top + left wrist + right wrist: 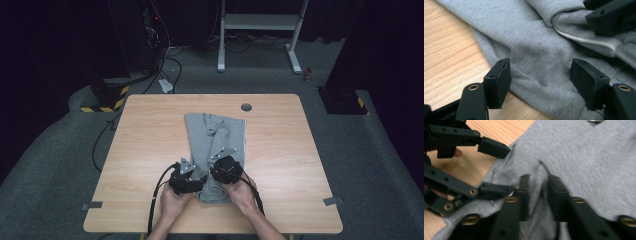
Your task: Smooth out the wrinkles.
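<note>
A grey garment (215, 135) lies folded lengthwise in the middle of the wooden table (150, 125). Both grippers sit at its near end, held in a person's hands. My left gripper (191, 175) is open. In the left gripper view its jaws straddle the garment's (536, 45) left edge, one fingertip (499, 77) near bare wood, and nothing is pinched between them. My right gripper (225, 169) is shut on a raised fold of the grey fabric (586, 157), which stands up between its jaws (537, 187). The left gripper (499, 167) is close beside it.
A round grommet hole (246, 106) sits near the table's far edge. Tape marks lie by the near corners (92, 205). Beyond the table are a white frame (260, 25), floor cables and a stand base with yellow-black tape (107, 100).
</note>
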A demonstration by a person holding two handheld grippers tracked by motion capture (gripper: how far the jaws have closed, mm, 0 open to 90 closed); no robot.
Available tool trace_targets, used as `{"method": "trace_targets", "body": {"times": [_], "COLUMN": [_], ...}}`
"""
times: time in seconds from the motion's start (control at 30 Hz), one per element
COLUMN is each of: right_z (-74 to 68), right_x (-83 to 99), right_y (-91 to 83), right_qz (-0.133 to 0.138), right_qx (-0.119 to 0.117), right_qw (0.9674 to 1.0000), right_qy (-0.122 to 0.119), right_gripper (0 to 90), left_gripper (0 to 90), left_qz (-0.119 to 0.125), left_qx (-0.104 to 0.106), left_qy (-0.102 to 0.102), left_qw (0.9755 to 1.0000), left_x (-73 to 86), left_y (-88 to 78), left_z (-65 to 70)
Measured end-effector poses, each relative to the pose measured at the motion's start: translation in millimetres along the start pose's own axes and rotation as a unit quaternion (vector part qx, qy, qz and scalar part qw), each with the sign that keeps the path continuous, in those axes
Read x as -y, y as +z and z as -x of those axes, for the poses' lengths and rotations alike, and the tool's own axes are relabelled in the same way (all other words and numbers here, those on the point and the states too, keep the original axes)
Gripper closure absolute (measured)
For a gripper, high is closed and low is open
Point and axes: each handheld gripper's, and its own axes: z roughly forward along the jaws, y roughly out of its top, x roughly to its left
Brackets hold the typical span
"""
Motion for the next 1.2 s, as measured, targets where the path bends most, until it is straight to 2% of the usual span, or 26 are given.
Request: {"method": "trace_targets", "body": {"times": [0.1, 0.37, 0.63, 0.73, 0.83, 0.97, 1.07, 1.2], "right_z": [4.2, 26.5, 54.1, 55.9, 55.5, 46.4, 41.0, 40.1], "right_x": [8.3, 33.9, 77.1, 80.3, 78.7, 71.0, 66.0, 71.2], "right_y": [-11.0, -37.7, -26.4, -32.2, -42.3, -47.3, -42.2, -28.5], "right_qz": [0.013, 0.033, 0.002, 0.011, 0.040, 0.063, 0.060, 0.029], "right_qx": [0.003, 0.020, 0.029, 0.040, 0.041, 0.034, 0.036, 0.052], "right_qw": [0.9999, 0.9991, 0.9975, 0.9967, 0.9952, 0.9952, 0.9962, 0.9976], "right_qy": [-0.002, 0.014, 0.065, 0.070, 0.079, 0.066, 0.053, 0.035], "right_gripper": [87.3, 88.7, 86.2, 78.0, 70.5, 65.1, 67.8, 83.6], "left_gripper": [32.9, 32.7, 32.5, 32.5, 32.5, 35.8, 44.7, 56.4], "left_qz": [0.000, 0.000, 0.000, 0.000, 0.000, 0.006, 0.007, 0.008], "left_qx": [0.001, 0.001, 0.001, 0.001, -0.003, 0.007, 0.011, 0.022], "left_qy": [-0.002, -0.001, -0.001, -0.002, 0.002, -0.002, 0.005, 0.010], "left_qw": [1.0000, 1.0000, 1.0000, 1.0000, 1.0000, 1.0000, 0.9999, 0.9997], "left_x": [0.0, -0.1, 0.0, 0.0, 0.0, 1.3, 2.1, 2.8], "left_y": [-0.1, 0.0, 0.0, 0.0, -0.4, -2.0, -3.1, -3.9], "left_z": [-0.3, -0.5, -0.4, -0.3, -0.4, 0.4, 2.0, 2.6]}}
